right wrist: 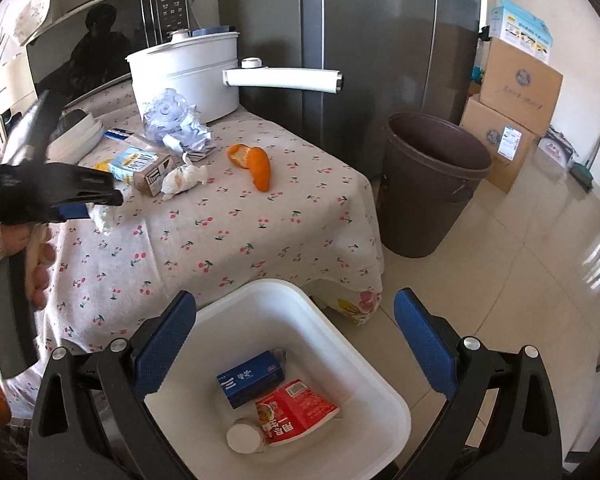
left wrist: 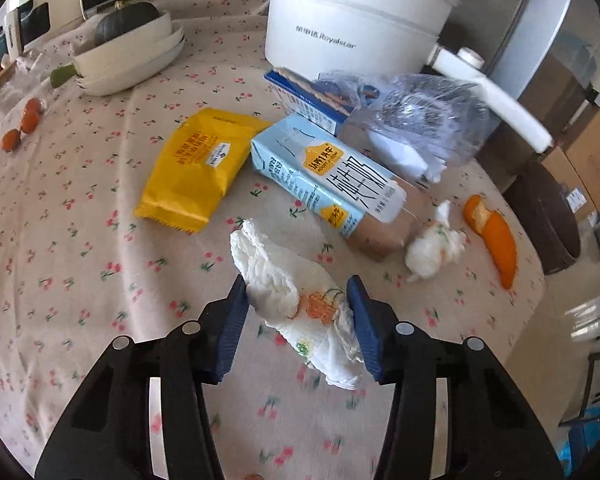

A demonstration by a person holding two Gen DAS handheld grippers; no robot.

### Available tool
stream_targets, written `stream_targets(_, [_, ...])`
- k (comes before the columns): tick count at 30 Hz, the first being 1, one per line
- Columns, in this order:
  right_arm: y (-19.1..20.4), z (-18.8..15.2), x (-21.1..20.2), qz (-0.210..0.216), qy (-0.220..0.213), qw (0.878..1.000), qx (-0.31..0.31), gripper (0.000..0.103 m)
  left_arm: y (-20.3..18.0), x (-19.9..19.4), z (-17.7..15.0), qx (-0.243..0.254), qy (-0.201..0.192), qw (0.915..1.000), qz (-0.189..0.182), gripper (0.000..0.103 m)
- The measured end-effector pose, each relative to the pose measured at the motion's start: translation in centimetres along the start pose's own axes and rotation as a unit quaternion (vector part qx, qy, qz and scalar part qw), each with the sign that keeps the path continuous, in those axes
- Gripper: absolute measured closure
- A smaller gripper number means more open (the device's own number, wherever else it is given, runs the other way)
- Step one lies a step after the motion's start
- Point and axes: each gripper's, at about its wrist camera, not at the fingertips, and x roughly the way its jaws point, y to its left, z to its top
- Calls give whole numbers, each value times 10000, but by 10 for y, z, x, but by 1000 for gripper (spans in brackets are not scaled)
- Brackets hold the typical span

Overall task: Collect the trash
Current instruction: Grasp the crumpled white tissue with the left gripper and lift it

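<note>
Holding: the left gripper (left wrist: 298, 320) has its blue pads pressed on both sides of a crumpled tissue (left wrist: 296, 304), above the tablecloth (left wrist: 80, 240).
Right gripper (right wrist: 294, 340): jaws wide apart, nothing between them, above the white bin (right wrist: 380, 384).
Bin contents, right wrist view only: blue carton (right wrist: 250, 378), red packet (right wrist: 296, 410), white-capped bottle (right wrist: 244, 438).
Table trash near the tissue: milk carton (left wrist: 324, 180), yellow packet (left wrist: 196, 168), second tissue ball (left wrist: 432, 248), orange peel (left wrist: 496, 240), plastic bag (left wrist: 424, 120).
Left view only: white pot (left wrist: 352, 20) with its brand print.
Right view only: brown bucket (right wrist: 432, 184) on the floor beside the table.
</note>
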Motion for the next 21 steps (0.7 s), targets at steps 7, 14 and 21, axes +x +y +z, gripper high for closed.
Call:
stream_targets(7, [52, 60, 24, 608, 54, 9963, -607, 7, 19, -76, -13, -117, -461, 9972, -575, 56])
stream_targets(14, [91, 102, 84, 1068, 79, 9795, -1704, 7, 53, -101, -15, -263, -634, 9956, -637, 55])
stream_targets(21, [105, 101, 137, 1536, 186, 9669, -2027, 7, 74, -97, -17, -398, -510, 9955, -697, 55])
